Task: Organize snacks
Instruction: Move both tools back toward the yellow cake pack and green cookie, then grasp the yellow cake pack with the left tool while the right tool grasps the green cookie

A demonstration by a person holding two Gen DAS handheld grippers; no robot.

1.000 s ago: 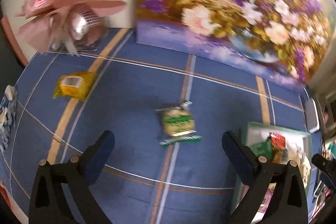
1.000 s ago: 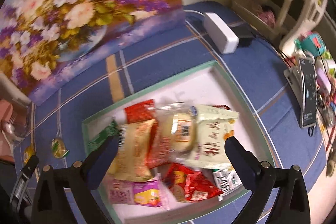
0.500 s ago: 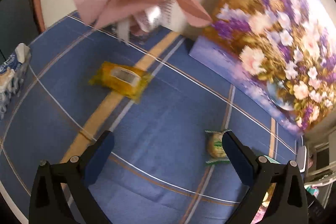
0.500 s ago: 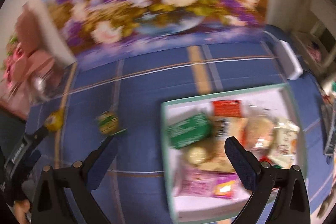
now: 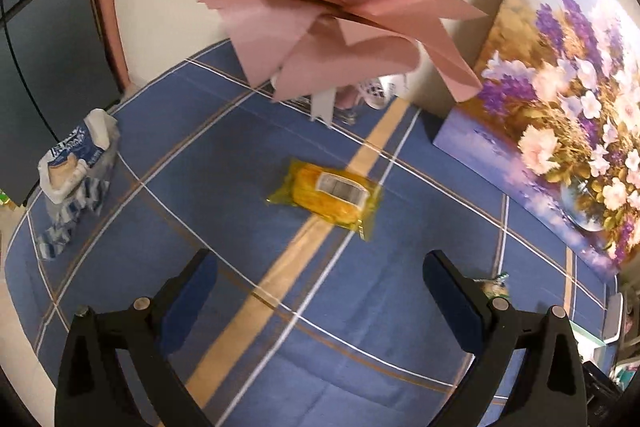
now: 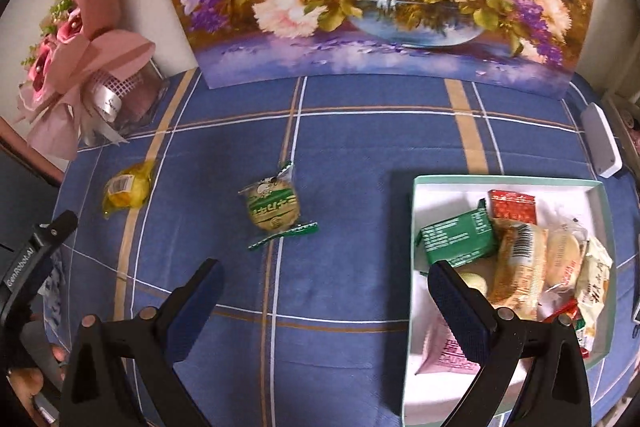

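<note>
Box — btm edge cropped

Soft, even indoor light, slight motion blur (fisheye bends edges into dark corners), faint shadows.

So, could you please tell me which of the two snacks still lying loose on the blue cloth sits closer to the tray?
The round biscuit in the green-printed wrapper sits closer to the tray. The yellow packet lies farther off, toward the pink bouquet.
</note>
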